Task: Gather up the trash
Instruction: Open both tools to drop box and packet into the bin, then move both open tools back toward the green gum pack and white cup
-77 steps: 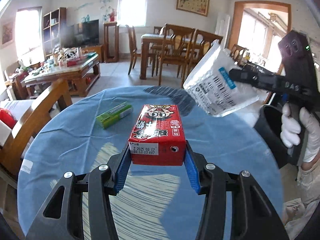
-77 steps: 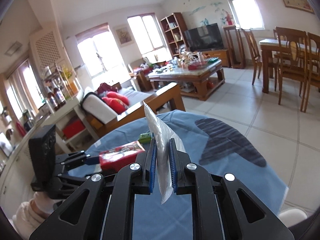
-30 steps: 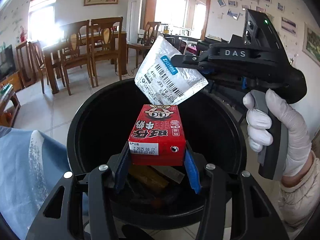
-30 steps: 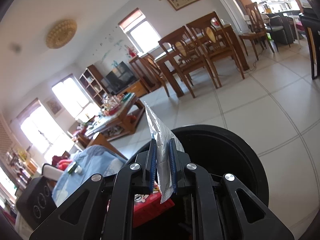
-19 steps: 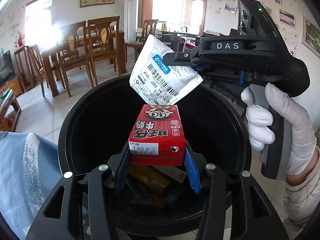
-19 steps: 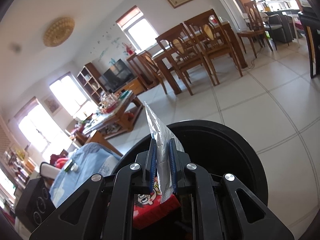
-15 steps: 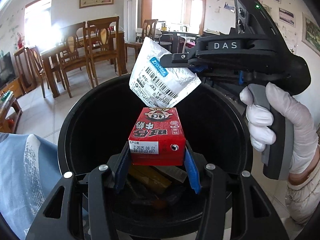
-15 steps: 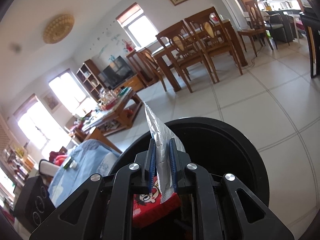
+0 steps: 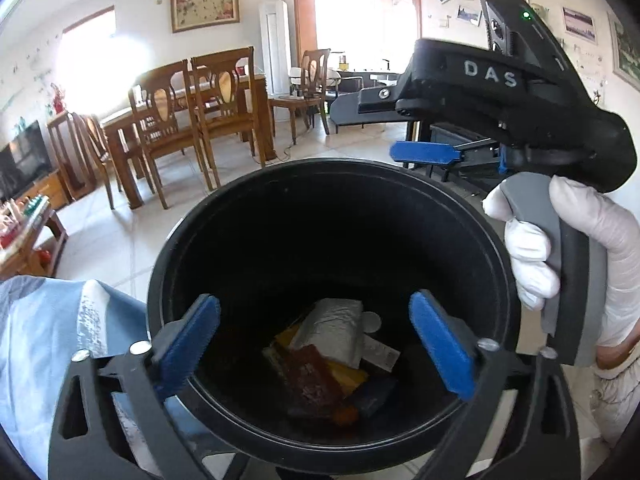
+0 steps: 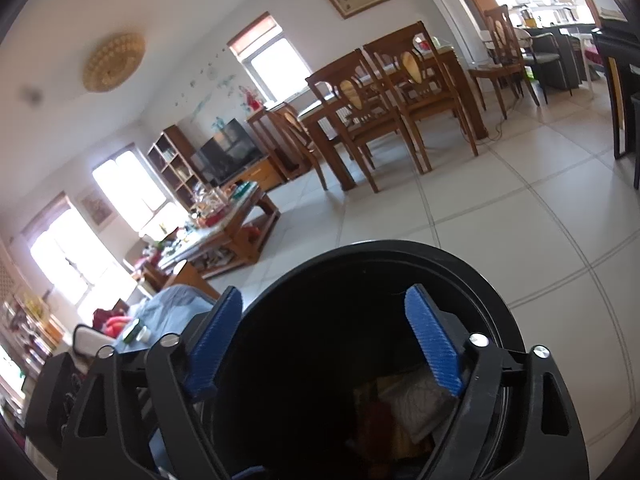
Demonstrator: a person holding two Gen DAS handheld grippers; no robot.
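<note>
Red carton (image 9: 310,376), white pouch (image 9: 330,330) below spread jaws.

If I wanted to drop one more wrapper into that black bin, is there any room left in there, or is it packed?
Plenty of room. The round black plastic bin is dark and bare down its walls. Only the bottom is crowded: a silvery foil pouch lies on a dark red carton and yellow wrappers. The open left gripper and right gripper flank the mouth.

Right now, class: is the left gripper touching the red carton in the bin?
Apart. The left wrist view shows the left gripper open at the bin rim, while the red carton lies far below on the bottom.
</note>
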